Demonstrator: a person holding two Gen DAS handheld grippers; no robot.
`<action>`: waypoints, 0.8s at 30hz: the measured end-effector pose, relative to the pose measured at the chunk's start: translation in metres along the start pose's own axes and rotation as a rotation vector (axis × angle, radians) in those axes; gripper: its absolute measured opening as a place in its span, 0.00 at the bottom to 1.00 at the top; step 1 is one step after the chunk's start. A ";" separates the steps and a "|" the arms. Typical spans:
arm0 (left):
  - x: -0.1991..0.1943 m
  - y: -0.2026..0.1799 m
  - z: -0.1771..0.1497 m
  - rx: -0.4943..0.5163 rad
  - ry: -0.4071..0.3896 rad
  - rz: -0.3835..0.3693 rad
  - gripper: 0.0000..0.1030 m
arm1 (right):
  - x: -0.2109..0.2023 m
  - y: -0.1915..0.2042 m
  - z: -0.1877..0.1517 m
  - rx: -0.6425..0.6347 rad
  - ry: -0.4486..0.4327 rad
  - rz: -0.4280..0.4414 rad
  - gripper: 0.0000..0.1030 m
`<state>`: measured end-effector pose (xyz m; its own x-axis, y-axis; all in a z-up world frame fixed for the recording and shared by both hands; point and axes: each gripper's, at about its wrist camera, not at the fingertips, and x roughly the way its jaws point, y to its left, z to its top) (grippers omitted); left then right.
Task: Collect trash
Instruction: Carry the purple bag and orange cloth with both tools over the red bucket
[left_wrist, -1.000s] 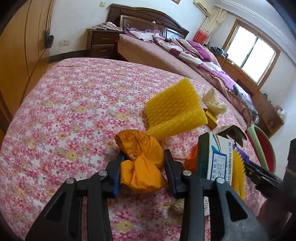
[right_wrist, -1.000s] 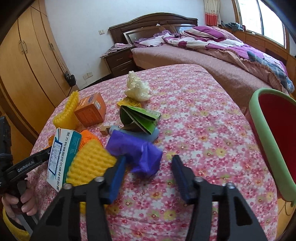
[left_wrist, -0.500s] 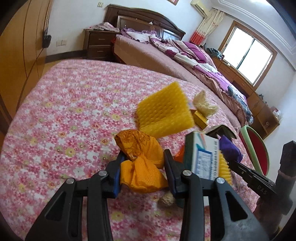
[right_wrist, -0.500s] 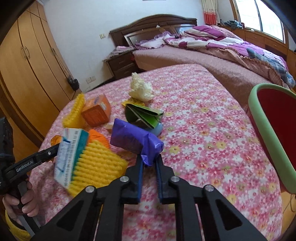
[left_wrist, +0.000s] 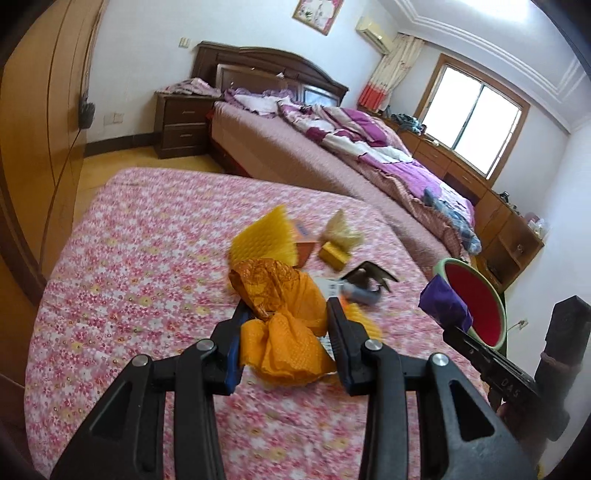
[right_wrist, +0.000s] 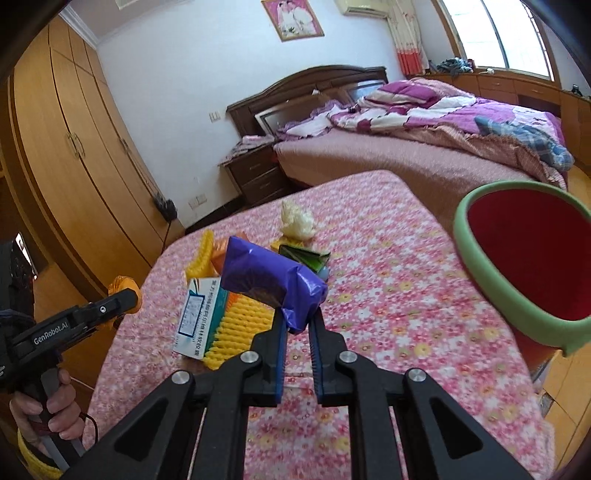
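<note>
In the left wrist view, the left gripper (left_wrist: 285, 325) pinches a crumpled orange wrapper (left_wrist: 284, 314) between its two fingers, the pads pressed against its sides; the wrapper is held clear above the pink floral tablecloth (left_wrist: 140, 266), with its long axis running away from the camera, its darker patterned end pointing forward and up and its plain orange end bulging back toward the gripper body. Beyond it on the cloth lie a yellow foam net (left_wrist: 266, 240), a small yellow box (left_wrist: 334, 254) and a pale crumpled wad (left_wrist: 341, 232), with a dark folded carton (left_wrist: 369, 275) near them. At the right edge, the right gripper's finger carries a purple wrapper (left_wrist: 445, 306) in front of the red bin with a green rim (left_wrist: 476, 295). In the right wrist view, the right gripper (right_wrist: 297, 325) has just been closing and its jaws now stand nearly together, nipping the lower corner of the purple wrapper (right_wrist: 269, 280). The wrapper is lifted off the cloth; its long axis slants from that pinched corner up and to the left, away from the camera. Behind it on the tablecloth (right_wrist: 388, 295) sit a white and teal box (right_wrist: 197, 317) leaning on another yellow foam net (right_wrist: 240, 325). The red bin (right_wrist: 480, 266) stands at the right, beside the table edge. At the left, a hand (right_wrist: 48, 406) grips the handle of the left gripper.
</note>
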<state>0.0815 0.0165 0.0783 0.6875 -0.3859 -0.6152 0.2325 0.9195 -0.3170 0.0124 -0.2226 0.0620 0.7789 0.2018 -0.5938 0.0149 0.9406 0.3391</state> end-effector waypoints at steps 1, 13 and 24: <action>-0.003 -0.005 0.001 0.010 -0.003 -0.007 0.39 | -0.007 -0.001 0.001 0.006 -0.003 -0.009 0.13; 0.012 -0.086 0.016 0.133 0.029 -0.102 0.39 | -0.077 -0.041 0.014 0.046 -0.100 -0.104 0.13; 0.067 -0.166 0.012 0.237 0.091 -0.156 0.39 | -0.105 -0.117 0.017 0.134 -0.165 -0.256 0.13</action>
<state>0.0976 -0.1608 0.0983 0.5692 -0.5191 -0.6376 0.4920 0.8364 -0.2417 -0.0609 -0.3587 0.0968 0.8302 -0.0942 -0.5495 0.2971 0.9088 0.2931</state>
